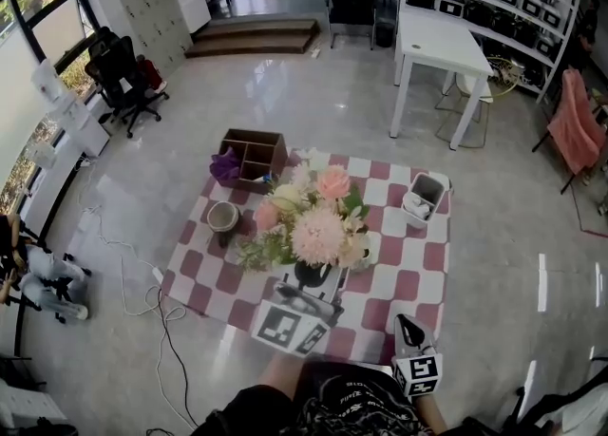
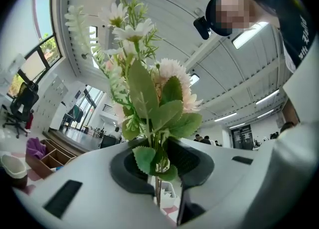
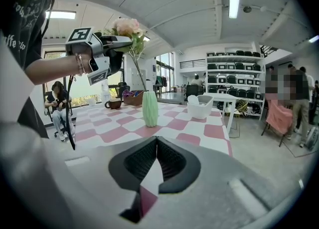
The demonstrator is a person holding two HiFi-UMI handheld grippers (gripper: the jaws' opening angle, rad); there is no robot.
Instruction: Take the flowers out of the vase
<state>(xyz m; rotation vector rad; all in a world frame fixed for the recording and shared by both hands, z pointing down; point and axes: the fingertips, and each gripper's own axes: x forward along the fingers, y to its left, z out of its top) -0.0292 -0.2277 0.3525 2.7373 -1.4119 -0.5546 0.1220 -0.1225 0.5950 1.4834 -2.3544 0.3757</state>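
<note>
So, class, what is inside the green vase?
Thin flower stems, pinched by the left gripper, run down into the mouth of the vase. Its opaque wall hides their lower ends and anything else inside.

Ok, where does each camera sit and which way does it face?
Head view: head-mounted, steeply down at the table; torso, left hand-held gripper, right hand-held gripper show.
Left gripper view: rides its hand-held gripper, up along the jaws at the flowers; torso at right.
Right gripper view: rides its hand-held gripper, across the table at the vase; left forearm shows.
All three share the flowers.
</note>
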